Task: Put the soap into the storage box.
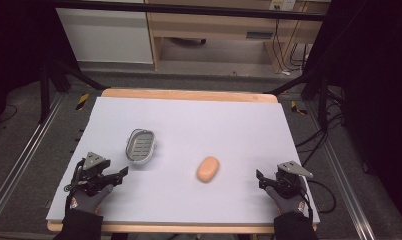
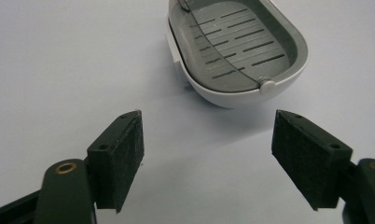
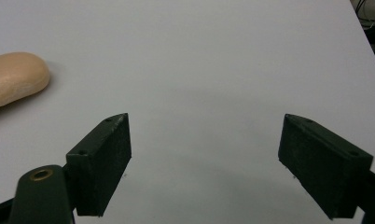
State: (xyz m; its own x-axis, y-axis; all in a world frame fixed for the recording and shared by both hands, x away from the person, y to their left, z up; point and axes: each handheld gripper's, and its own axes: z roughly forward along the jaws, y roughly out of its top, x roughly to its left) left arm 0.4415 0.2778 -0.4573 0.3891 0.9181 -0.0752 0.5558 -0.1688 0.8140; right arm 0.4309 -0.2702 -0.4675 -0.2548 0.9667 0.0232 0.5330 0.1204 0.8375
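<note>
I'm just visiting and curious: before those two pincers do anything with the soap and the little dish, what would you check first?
1. Left gripper open, holding nothing: ok.
2. Right gripper open, holding nothing: ok.
3. Soap dish upright, its slotted tray empty: ok.
4. Soap bar lies free on the table, apart from the dish: ok.
5. Nothing lies between the right gripper and the soap: ok.
6. Whether the soap is slippery: cannot tell.

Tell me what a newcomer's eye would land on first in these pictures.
The peach-coloured oval soap bar stands out most, lying alone near the middle of the pale table. Left of it and a little farther from the person sits a grey slotted soap dish, empty. At the near corners, the left gripper and right gripper rest with jaws wide apart, holding nothing.
</note>
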